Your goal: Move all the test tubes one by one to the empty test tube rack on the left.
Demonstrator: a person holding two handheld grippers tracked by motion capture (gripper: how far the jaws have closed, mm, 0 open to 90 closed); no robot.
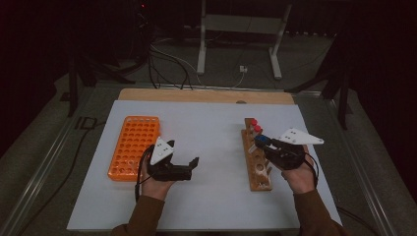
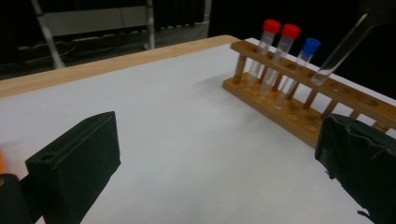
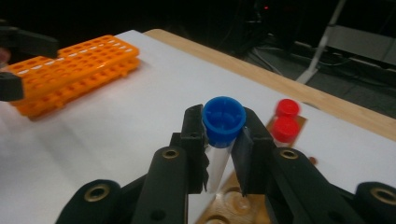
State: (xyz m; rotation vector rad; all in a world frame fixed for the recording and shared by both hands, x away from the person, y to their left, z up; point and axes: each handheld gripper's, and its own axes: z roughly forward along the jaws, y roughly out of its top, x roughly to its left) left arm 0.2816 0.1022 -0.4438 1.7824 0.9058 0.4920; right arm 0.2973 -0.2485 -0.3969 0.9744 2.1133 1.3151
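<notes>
A wooden tube rack (image 1: 253, 167) lies on the right of the white mat. Two red-capped tubes (image 2: 271, 28) and a blue-capped tube (image 2: 309, 46) stand in its far holes. My right gripper (image 3: 223, 140) is shut on another blue-capped tube (image 3: 224, 119), just under the cap. That clear tube (image 2: 341, 49) hangs tilted above the rack, its tip clear of the holes. My left gripper (image 1: 184, 153) is open and holds nothing, hovering between the orange tube rack (image 1: 133, 146) and the wooden one. Its jaws stand wide apart in the left gripper view.
The orange rack (image 3: 70, 70) has many empty holes and sits at the mat's left. The near holes of the wooden rack (image 2: 345, 100) are empty. A wooden board edge (image 1: 206, 95) runs behind the mat, with cables and a stand's legs on the floor beyond.
</notes>
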